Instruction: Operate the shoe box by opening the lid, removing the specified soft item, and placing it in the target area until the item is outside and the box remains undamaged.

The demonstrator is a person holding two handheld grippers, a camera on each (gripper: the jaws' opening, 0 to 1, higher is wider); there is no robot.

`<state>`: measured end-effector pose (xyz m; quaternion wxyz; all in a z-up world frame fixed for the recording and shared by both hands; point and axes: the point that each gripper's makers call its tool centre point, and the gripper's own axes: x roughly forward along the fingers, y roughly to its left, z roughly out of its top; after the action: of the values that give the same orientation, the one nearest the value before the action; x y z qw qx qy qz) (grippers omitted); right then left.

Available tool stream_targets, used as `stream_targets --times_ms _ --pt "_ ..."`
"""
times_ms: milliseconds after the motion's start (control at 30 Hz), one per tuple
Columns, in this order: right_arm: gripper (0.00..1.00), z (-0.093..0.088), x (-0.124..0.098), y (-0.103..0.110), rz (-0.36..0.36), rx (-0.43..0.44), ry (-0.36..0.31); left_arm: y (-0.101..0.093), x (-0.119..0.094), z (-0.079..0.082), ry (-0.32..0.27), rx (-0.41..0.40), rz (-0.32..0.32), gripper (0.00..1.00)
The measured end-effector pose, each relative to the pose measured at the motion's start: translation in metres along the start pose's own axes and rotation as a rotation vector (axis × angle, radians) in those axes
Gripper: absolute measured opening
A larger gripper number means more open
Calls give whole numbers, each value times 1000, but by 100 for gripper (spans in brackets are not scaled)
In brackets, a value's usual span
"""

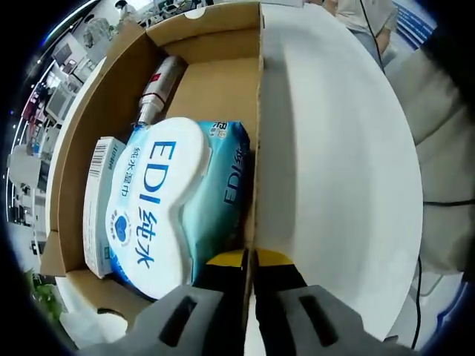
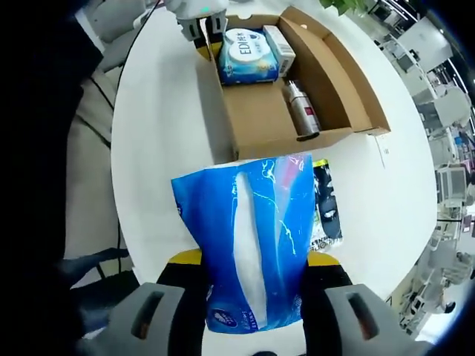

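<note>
- In the right gripper view, our right gripper (image 2: 252, 285) clenches a blue tissue pack (image 2: 249, 237) at lower centre, lifted clear of the open shoe box (image 2: 256, 122) that sits in the upper middle on the white table (image 2: 159, 126).
- In the left gripper view, our left gripper (image 1: 249, 271) pinches the near wall of the box at bottom centre, jaws closed on the cardboard edge, steadying it.
- Inside the box we see a wet-wipes pack (image 1: 159, 204) at centre, a small carton (image 1: 96, 204) touching its left side, and a bottle (image 1: 157, 89) in the upper left.
- We judge the tissue pack light, soft and slick-skinned: it dents between the jaws, so a firm hold across its middle suits it best.
- A dark packet (image 2: 326, 204) lies on the table just right of the held pack.
</note>
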<state>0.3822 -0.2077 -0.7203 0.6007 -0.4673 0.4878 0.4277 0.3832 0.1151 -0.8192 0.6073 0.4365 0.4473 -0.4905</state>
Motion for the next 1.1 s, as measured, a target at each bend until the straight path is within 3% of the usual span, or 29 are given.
stream_targets --times_ms 633,1100 --pt "46 -3 -3 -21 0 -14 -14 0 0 0 0 -3 -2 1" --pt "46 2 -15 -53 -40 -22 -24 0 0 0 0 -5 -3 1"
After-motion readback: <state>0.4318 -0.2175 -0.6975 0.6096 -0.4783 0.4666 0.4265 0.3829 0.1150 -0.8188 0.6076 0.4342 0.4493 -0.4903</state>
